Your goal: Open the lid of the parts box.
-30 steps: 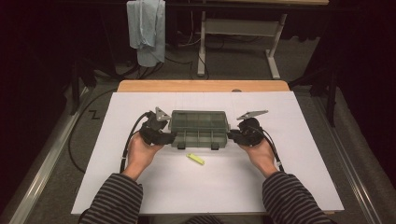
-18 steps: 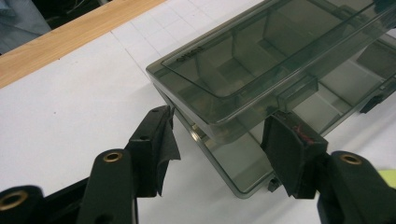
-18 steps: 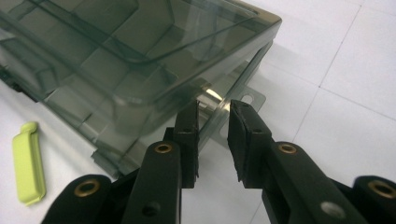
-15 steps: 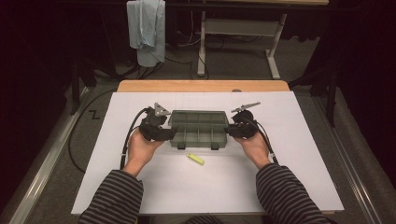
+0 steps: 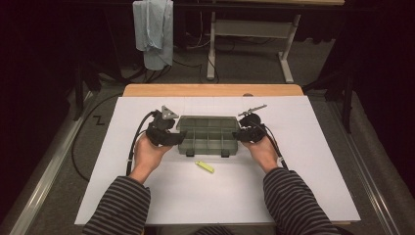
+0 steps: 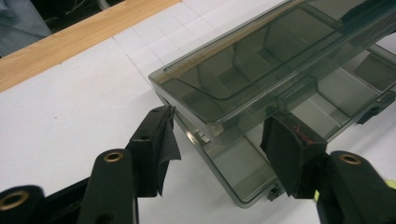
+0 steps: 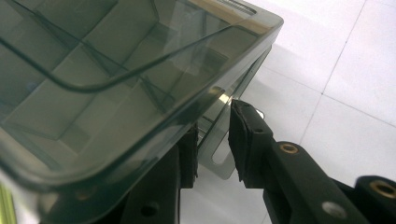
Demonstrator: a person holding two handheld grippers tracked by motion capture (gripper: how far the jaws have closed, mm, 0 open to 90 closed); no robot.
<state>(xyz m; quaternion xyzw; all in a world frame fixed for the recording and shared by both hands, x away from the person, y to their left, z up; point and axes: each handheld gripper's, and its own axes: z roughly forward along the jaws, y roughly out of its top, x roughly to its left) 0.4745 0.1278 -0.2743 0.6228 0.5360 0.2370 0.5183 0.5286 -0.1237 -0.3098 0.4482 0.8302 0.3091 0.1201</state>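
A smoky see-through compartment box lies on the white table top. Its lid stands a little raised above the base. My left gripper is at the box's left end. There my left gripper is open wide, its jaws on either side of the end corner. My right gripper is at the right end. There my right gripper has the base's end wall between its pads with a small gap, and the lid lies over one jaw. A small yellow-green piece lies in front of the box.
The wooden table edge runs along the far side. Beyond it a blue cloth hangs and a white desk frame stands on the floor. Cables trail from both grippers.
My right gripper has moved left, in onto the box's right end. The left hand has stayed at the left end.
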